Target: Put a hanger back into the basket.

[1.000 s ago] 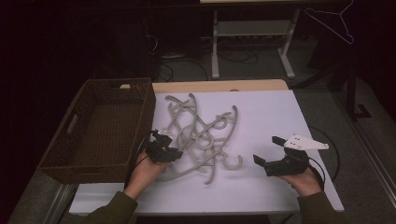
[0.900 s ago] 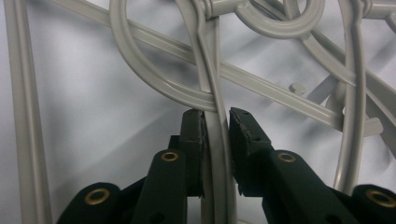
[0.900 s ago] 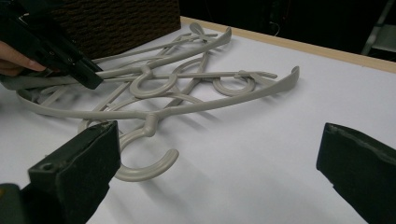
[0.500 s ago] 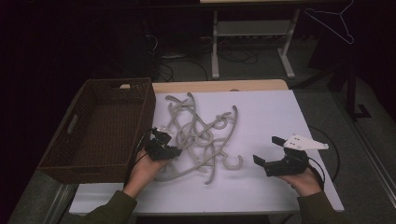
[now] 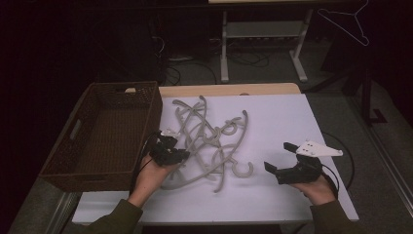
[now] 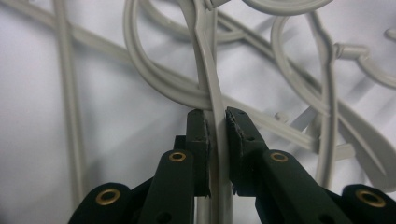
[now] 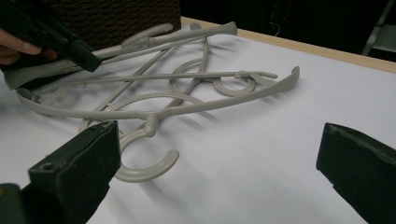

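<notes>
A tangle of grey plastic hangers [image 5: 209,139] lies on the white table top [image 5: 287,122]. My left gripper [image 5: 174,152] sits at the pile's left edge, next to the basket. Its jaws are shut on the arm of one grey hanger [image 6: 215,135], which runs up between the pads in the left gripper view. My right gripper [image 5: 278,157] rests open at the front right of the table, apart from the pile. In the right gripper view a hanger hook [image 7: 147,170] curls just ahead of the left pad [image 7: 79,168], and nothing lies between the jaws.
A brown wicker basket [image 5: 78,131] stands at the table's left side. A bare wooden strip [image 5: 229,89] borders the far edge. Beyond it are a white metal stand [image 5: 263,34] and floor cables. A wire hanger [image 5: 343,22] hangs at the top right.
My left gripper has shifted slightly at the pile's left edge, and the hangers by it have shifted a little. The right gripper has stayed where it was.
</notes>
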The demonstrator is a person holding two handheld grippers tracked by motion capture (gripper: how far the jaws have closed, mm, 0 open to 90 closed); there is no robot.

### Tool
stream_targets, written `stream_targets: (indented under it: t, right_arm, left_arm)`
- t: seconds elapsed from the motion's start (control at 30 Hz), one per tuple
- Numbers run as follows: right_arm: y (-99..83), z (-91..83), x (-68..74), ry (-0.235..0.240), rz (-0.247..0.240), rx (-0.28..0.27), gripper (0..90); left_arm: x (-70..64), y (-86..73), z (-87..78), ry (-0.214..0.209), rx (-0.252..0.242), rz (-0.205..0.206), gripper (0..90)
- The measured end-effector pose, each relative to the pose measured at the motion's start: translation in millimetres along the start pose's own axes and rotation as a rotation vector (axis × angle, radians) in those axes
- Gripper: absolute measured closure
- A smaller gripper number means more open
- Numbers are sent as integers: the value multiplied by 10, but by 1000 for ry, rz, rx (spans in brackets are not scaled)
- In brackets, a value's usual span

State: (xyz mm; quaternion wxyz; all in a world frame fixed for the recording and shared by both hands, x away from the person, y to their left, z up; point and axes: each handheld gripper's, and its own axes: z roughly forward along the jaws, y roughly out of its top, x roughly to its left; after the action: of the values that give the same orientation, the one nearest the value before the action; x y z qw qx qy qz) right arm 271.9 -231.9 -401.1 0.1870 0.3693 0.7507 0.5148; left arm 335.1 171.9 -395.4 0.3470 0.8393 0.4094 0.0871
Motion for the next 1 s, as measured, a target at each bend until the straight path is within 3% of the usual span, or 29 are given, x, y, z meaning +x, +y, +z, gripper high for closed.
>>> stream_targets:
  t: [0.33,1.0]
  right_arm:
    - [-1,2,-1,1,1,0,0]
    - [-10,-6,-15,-5,11,-2,0]
  left_arm:
    - [-62,47,-55,-2,-28,29,820]
    - [-101,204,-191,-73,-72,77,825]
